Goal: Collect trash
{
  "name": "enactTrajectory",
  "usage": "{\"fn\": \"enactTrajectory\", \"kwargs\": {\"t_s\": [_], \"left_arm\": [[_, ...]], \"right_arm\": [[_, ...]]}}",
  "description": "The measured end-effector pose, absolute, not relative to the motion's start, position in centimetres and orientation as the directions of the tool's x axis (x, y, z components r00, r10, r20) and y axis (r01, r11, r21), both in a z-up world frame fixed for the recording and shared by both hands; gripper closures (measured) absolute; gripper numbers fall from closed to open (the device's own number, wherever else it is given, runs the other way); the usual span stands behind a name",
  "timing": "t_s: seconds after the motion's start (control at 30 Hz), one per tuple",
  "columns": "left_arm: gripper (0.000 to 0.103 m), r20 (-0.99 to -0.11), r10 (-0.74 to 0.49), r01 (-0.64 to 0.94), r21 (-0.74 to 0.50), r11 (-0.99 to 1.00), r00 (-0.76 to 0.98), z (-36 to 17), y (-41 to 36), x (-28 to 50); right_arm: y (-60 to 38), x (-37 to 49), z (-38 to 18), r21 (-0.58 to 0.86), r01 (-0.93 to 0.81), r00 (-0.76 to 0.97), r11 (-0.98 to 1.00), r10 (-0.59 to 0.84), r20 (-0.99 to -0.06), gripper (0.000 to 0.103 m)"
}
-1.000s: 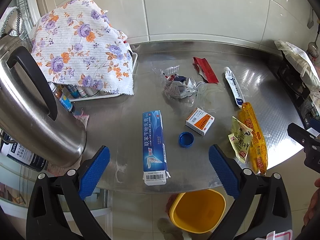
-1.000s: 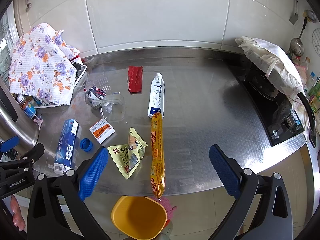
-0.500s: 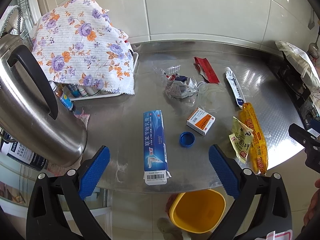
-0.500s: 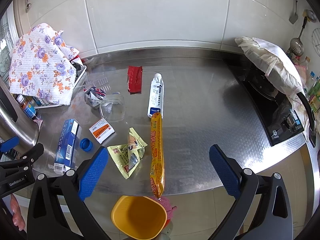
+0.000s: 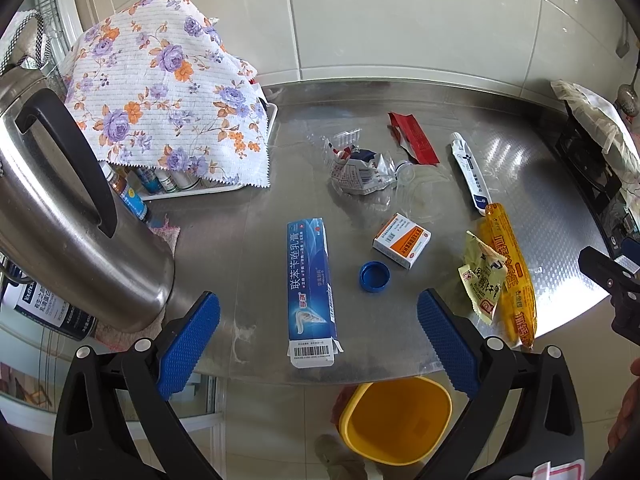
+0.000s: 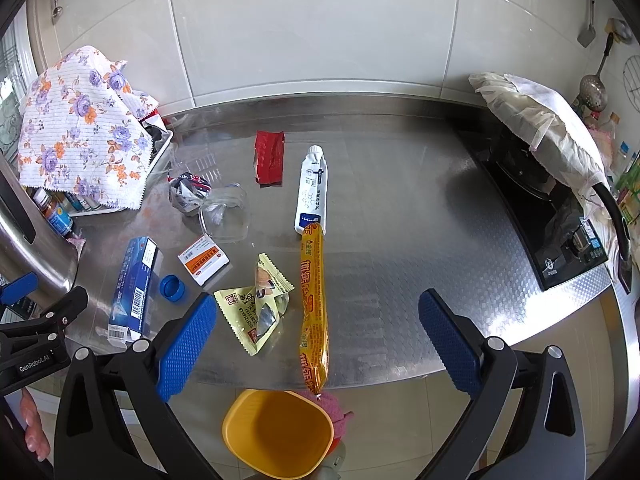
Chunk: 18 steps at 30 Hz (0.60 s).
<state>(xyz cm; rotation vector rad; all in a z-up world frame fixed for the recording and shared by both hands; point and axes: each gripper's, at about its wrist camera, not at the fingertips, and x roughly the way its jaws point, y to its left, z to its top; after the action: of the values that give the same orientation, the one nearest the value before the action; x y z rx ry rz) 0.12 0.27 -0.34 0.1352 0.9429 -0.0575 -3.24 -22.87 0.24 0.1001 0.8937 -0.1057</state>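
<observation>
Both grippers are hanging just off the front edge of the steel bench (image 6: 400,216), jaws spread wide, nothing in either. The left gripper (image 5: 318,334) is lined up with the blue toothpaste box (image 5: 310,284), which lies lengthwise near the front edge with its barcode end toward the camera. The right gripper (image 6: 318,334) sits in front of the long orange sausage (image 6: 314,304), whose near tip pokes out past the front edge.

Trash is scattered all over the left and middle of the bench:
- blue cap (image 5: 374,276) just right of the box
- small orange-and-white carton (image 5: 402,240) right behind the cap
- yellow snack wrapper (image 6: 256,300), torn open, touching the sausage's left side as far as I can tell
- white tube (image 6: 312,190) behind the sausage, its bottom end at the sausage's far tip
- red wrapper (image 6: 270,156) toward the back, left of the tube
- crumpled packet (image 5: 358,170) and some clear plastic (image 6: 224,216) mid-bench

The yellow bin (image 6: 278,434) is on the floor below the front edge, right under the sausage's overhanging tip, looks empty from here.

Other stuff: a big steel kettle (image 5: 68,216) at the left end, a floral cloth (image 5: 160,96) draped over a rack of bottles in the back-left corner, and a stove (image 6: 560,224) with a cloth-covered pan at the right end.
</observation>
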Motion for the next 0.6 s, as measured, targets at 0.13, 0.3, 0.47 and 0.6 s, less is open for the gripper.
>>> {"fn": "enactTrajectory", "kwargs": {"t_s": [0.13, 0.3, 0.47, 0.6], "left_arm": [[0.005, -0.81, 0.011, 0.108, 0.092, 0.99, 0.587, -0.35, 0.26, 0.03], [0.005, -0.81, 0.011, 0.108, 0.092, 0.99, 0.586, -0.37, 0.26, -0.01], [0.005, -0.811, 0.009, 0.109, 0.09, 0.99, 0.585, -0.38, 0.25, 0.02], [0.005, -0.812, 0.009, 0.109, 0.089, 0.99, 0.584, -0.44, 0.31, 0.03]], "right_arm": [[-22.89, -3.25, 0.27, 0.043, 0.133, 0.622, 0.99, -0.05, -0.781, 0.003], [-22.98, -3.37, 0.29, 0.044, 0.134, 0.621, 0.99, -0.05, -0.782, 0.003], [-22.98, -3.3, 0.28, 0.043, 0.134, 0.622, 0.99, -0.05, -0.782, 0.003], [-22.98, -3.28, 0.28, 0.044, 0.134, 0.621, 0.99, -0.049, -0.783, 0.003]]}}
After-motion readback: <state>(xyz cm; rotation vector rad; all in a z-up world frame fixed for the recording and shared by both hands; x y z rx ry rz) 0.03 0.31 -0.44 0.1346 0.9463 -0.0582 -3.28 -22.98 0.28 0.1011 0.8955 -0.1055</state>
